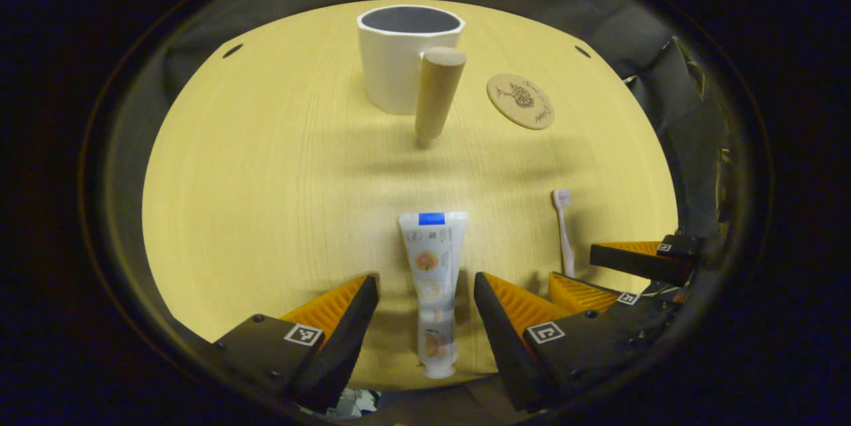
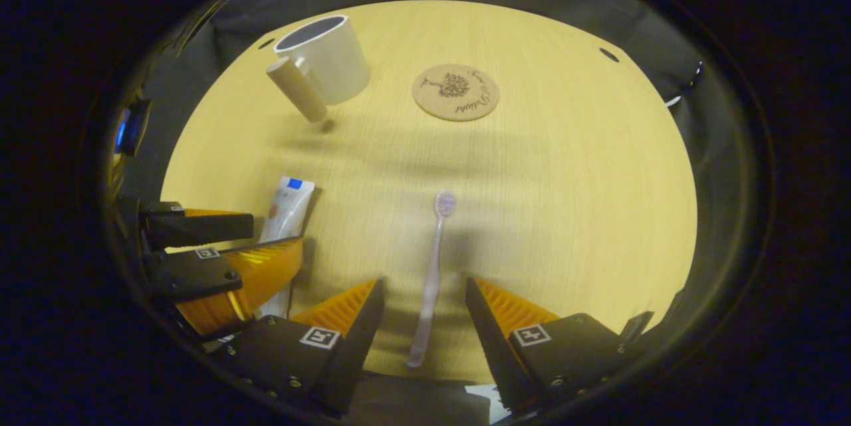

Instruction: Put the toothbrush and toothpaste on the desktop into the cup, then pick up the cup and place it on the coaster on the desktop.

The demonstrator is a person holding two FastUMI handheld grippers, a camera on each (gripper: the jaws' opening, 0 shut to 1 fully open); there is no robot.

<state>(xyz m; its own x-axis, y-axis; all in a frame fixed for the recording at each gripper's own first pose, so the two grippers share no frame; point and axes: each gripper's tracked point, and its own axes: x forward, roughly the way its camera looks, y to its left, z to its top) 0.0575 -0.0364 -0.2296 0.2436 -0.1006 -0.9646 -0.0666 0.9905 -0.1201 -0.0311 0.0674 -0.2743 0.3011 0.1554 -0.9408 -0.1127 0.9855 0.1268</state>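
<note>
So we've got both grippers lined up, one per item, which makes sense since there are two things to drop in the cup. In the left gripper view, the left gripper sits at the bottom centre with its jaws wide, and the toothpaste lies flat on the worktop right between them, cap end toward us, running up toward the middle of the frame. Neither finger looks to be pressing on the tube yet, there's a gap on both sides.

Same story in the right gripper view: the right gripper is at the bottom centre, jaws wide, straddling the handle of the toothbrush, bristle head pointing up toward mid-frame. Nothing gripped there either, as far as we can tell.

The cup stands upright at the top centre of the left gripper view, open mouth up, its wooden handle sticking out toward us. Handy for lifting it later, we reckon. The coaster lies flat just to the right of the cup, bare, apart from it.

Our read: this is the pre-grasp for both pickups. Since the toothbrush and tube each lie lengthwise along the fingers' axis, closing should pinch them across the narrow side. The thin brush handle seems the fiddlier one, it could slip or roll.
</note>
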